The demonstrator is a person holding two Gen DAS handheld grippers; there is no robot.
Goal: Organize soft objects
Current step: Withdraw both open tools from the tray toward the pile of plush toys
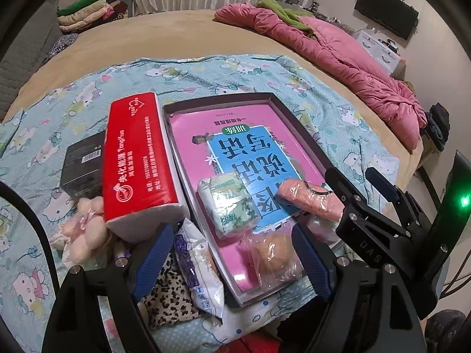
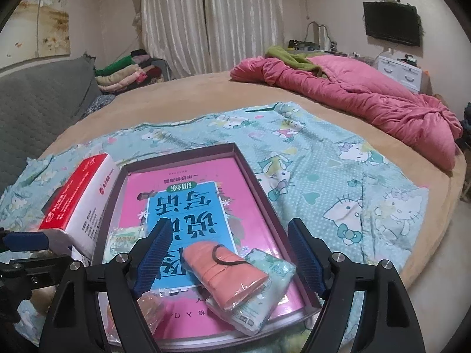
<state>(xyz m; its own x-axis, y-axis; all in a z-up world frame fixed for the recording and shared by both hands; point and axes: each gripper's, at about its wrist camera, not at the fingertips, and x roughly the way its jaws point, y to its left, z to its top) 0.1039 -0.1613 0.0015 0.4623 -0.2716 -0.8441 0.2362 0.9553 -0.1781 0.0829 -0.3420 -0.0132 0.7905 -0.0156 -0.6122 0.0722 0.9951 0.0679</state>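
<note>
A shallow dark box [image 1: 297,123] holds a pink and blue book [image 1: 253,153]. On the book lie a small green tissue pack [image 1: 228,203], a pink roll in clear wrap [image 1: 306,200] and an orange puff in plastic [image 1: 276,260]. My left gripper [image 1: 232,259] hangs open over the box's near corner, nothing pressed between its pads. A red tissue pack [image 1: 138,158] leans by the box's left wall. My right gripper [image 2: 229,253] stands open around the pink roll [image 2: 226,270], which rests on a green patterned pack [image 2: 265,294]; its pads are clear of the roll.
A cartoon-cat sheet [image 2: 338,182] covers the tan round bed [image 2: 182,94]. Left of the box are a black carton [image 1: 82,167], a pink plush [image 1: 88,229], a white printed packet [image 1: 197,267] and leopard cloth [image 1: 170,303]. A pink quilt [image 2: 368,100] lies at the far right.
</note>
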